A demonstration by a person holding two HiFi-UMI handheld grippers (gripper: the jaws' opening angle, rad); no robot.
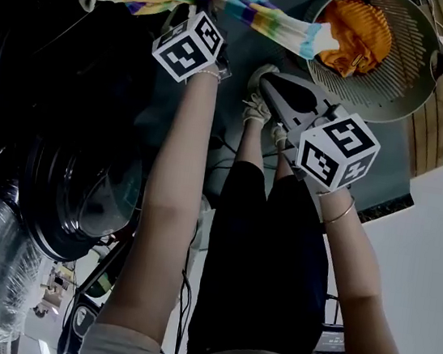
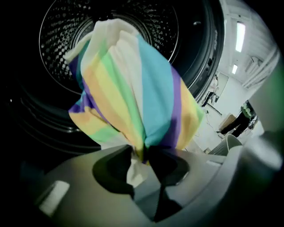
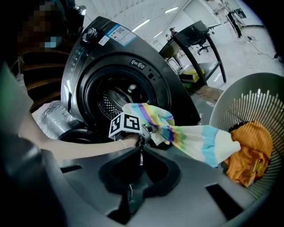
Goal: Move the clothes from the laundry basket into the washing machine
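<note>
The left tongs [image 2: 144,153] pinch a rainbow-striped garment [image 2: 137,88] before the open washing machine drum [image 2: 57,26], its tail trailing back to the laundry basket [image 3: 230,102]. The right tongs [image 3: 141,153] hang closed and empty. The next move is probably to push the garment inside and let go, while an orange garment [image 3: 250,150] waits in the basket.

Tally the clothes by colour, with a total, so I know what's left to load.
Rainbow-striped garment: 1, pinched in the left gripper, in front of the drum
Orange garment: 1, in the laundry basket
Total: 2
</note>
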